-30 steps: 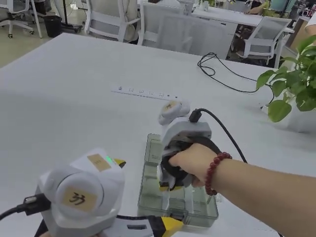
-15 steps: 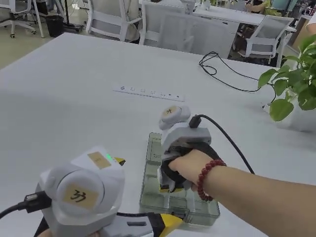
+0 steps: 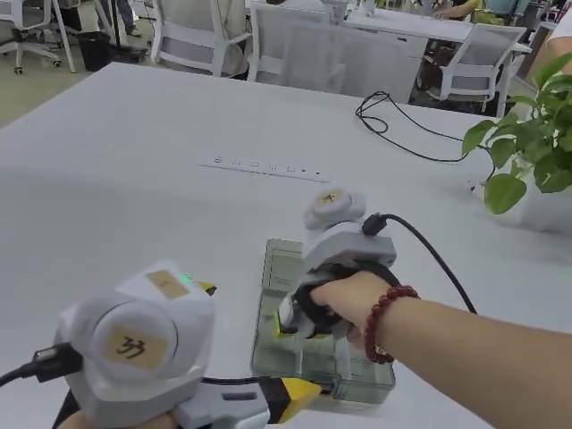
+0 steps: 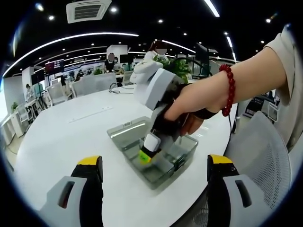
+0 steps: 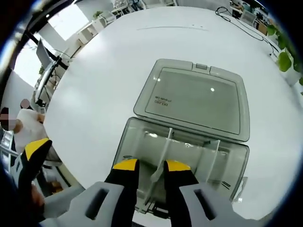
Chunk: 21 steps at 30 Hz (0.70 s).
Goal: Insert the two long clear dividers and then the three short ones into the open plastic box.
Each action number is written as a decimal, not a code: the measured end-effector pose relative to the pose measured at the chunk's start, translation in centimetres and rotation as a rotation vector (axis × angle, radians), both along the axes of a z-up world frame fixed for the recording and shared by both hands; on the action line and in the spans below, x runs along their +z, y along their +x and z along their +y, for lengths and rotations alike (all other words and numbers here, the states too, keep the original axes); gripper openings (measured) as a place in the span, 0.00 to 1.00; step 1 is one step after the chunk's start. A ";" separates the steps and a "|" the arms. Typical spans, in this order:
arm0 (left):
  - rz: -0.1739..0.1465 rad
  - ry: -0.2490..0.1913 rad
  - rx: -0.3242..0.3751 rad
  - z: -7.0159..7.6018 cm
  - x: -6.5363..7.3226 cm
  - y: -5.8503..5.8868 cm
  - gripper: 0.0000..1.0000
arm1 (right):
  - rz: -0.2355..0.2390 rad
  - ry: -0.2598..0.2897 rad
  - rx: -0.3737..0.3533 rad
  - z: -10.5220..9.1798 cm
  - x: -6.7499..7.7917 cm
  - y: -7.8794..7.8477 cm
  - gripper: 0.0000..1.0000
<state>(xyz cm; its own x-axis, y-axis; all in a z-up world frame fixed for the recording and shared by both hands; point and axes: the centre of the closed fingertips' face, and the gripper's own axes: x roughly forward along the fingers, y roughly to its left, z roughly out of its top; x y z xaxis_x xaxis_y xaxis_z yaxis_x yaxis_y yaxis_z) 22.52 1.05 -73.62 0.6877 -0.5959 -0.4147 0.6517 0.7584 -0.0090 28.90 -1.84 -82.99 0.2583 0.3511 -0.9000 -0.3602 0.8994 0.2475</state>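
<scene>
Step in hand: seating clear divider (image 5: 163, 147) in open box (image 5: 129, 137) on table (image 5: 109, 71).
- Right gripper (image 5: 151, 166): jaws nearly closed, pinching divider's near end inside box.
- Left gripper (image 4: 155, 161): jaws wide apart, empty, near box.
- Second divider (image 5: 215, 151) seems upright alongside; clear plastic, hard to confirm.

Next: press straight down into wall slots, then release.

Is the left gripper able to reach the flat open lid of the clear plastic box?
Probably yes: the open left gripper faces the clear lid, which lies bare; the right gripper, pinching a clear divider, is over the tray.
</scene>
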 end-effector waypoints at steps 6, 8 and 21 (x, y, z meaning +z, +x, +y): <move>-0.002 0.000 0.012 0.2 0.2 0.1 0.94 | -0.101 0.041 0.117 0.7 1.4 0.3 0.30; -0.002 0.003 0.015 0.2 0.3 0.1 0.94 | -0.118 0.047 0.171 0.7 1.7 0.0 0.31; -0.007 0.011 0.008 -0.3 0.6 -0.1 0.94 | -0.212 0.086 0.403 0.0 3.8 -1.3 0.40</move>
<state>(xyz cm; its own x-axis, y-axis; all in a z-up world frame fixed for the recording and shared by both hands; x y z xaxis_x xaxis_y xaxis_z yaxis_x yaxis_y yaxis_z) 22.44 0.76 -73.02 0.6955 -0.5860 -0.4157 0.6456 0.7636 0.0039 27.62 -1.81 -79.21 0.2611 0.5323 -0.8053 -0.7276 0.6568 0.1982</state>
